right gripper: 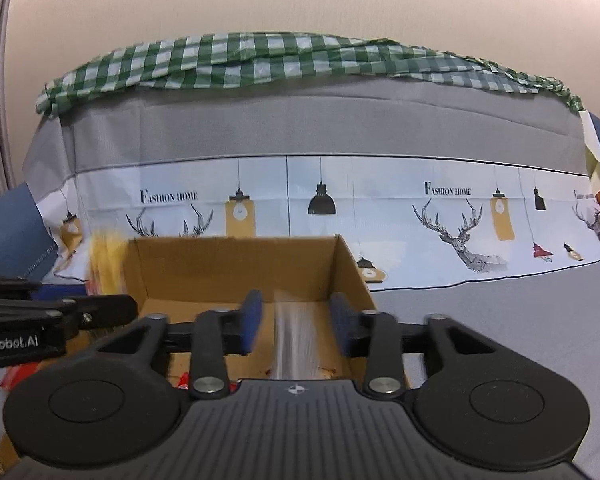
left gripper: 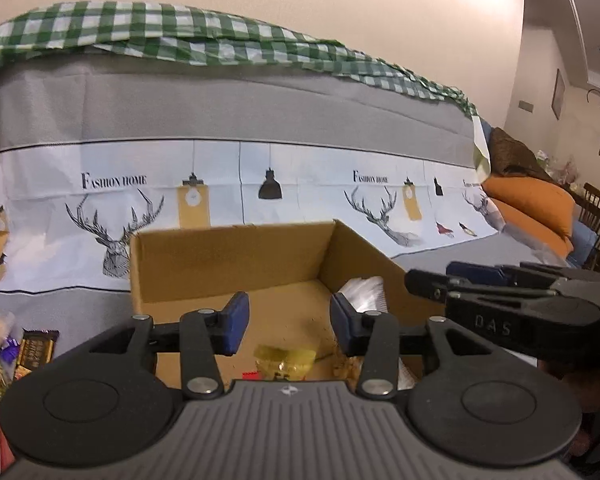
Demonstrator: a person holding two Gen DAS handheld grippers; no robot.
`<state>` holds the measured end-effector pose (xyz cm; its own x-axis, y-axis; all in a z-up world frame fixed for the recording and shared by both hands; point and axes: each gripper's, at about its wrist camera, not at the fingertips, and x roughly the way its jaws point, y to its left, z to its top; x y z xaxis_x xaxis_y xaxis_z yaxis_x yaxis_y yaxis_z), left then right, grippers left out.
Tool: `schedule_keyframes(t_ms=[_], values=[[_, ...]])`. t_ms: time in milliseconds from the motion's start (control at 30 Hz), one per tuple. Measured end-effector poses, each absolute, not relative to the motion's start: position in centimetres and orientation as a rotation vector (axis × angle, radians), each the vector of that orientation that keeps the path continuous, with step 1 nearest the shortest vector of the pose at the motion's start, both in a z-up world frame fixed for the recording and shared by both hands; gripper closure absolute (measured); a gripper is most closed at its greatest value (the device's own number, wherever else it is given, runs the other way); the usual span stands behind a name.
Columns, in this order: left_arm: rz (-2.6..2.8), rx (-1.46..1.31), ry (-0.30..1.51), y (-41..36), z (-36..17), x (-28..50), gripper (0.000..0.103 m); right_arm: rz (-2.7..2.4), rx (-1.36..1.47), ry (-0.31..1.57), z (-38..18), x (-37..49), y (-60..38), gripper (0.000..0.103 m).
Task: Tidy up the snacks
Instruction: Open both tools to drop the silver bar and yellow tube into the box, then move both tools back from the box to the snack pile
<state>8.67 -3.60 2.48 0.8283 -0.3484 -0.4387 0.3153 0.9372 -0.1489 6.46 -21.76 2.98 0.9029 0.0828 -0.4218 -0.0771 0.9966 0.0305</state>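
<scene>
Jaws spread on both grippers, left gripper (left gripper: pixel 286 322) and right gripper (right gripper: pixel 296 324), above the open cardboard box (left gripper: pixel 236 260).

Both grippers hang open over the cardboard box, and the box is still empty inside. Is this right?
Not quite. Both the left gripper and right gripper hang open over the box, but the box is not empty: the left wrist view shows a yellow packet and a clear packet inside.

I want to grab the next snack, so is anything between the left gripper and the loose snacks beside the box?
Nothing visible blocks them. The left gripper hangs open over the cardboard box; the snack packets lie outside its left wall on the grey cloth.
</scene>
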Motion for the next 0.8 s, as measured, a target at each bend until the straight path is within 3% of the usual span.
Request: schedule_keyframes(t_ms=[167,267,300,467,567,800], values=[[-0.326,-0.091,0.471,-3.1,2.6,8.8,0.051,0.075,0.01,0.44,2.9,6.5,-21.4,0.047],[-0.305,-0.106,0.465,-2.8,2.6,8.7,0.033,0.073,0.031,0.452,2.8,6.6,-21.4,0.045],[-0.298,-0.109,0.457,-2.6,2.7,8.6,0.031,0.07,0.031,0.454,2.8,6.6,-21.2,0.045],[-0.25,-0.115,0.388,-1.5,3.0,7.5,0.027,0.067,0.024,0.439,2.8,6.4,-20.6,0.044],[-0.204,-0.108,0.374,-0.5,3.2,6.8,0.026,0.066,0.031,0.417,3.0,6.0,-20.2,0.038],[-0.196,-0.259,0.488,5.2,3.5,6.5,0.028,0.062,0.104,0.388,3.7,5.0,-19.4,0.036]])
